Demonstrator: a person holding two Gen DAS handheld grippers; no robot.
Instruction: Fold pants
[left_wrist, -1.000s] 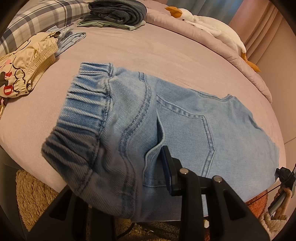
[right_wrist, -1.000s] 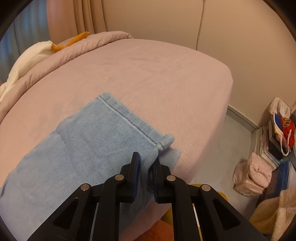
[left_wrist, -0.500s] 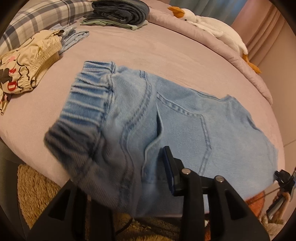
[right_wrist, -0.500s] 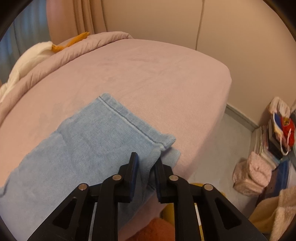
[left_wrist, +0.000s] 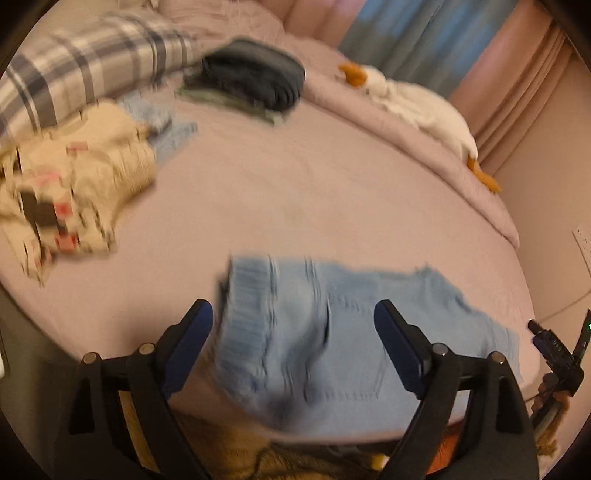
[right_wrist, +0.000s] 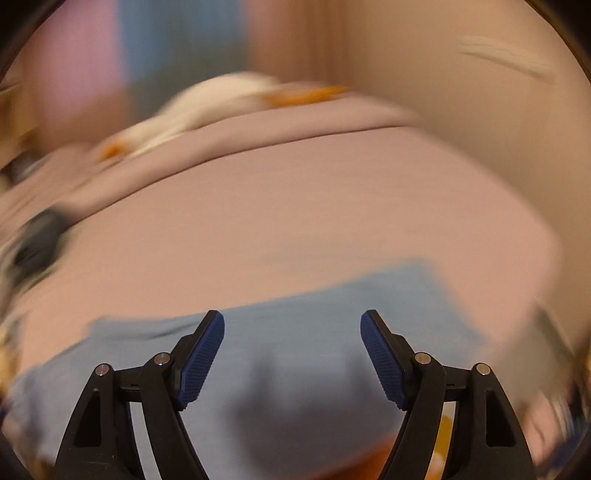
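Note:
Light blue denim pants lie folded along the near edge of the pink bed, elastic waistband on the left, back pocket facing up. My left gripper is open and empty, hovering above the waistband end. My right gripper is open and empty above the leg end of the pants. Both views are motion-blurred. The right gripper also shows at the right edge of the left wrist view.
A cream printed garment and a small blue garment lie at the left. A dark folded stack sits at the back by a plaid pillow. A white goose plush lies along the far edge. A rug lies below the bed edge.
Both grippers have let go of the pants and opened wide. Both have pulled back and up from the denim, which now lies flat on the bed.

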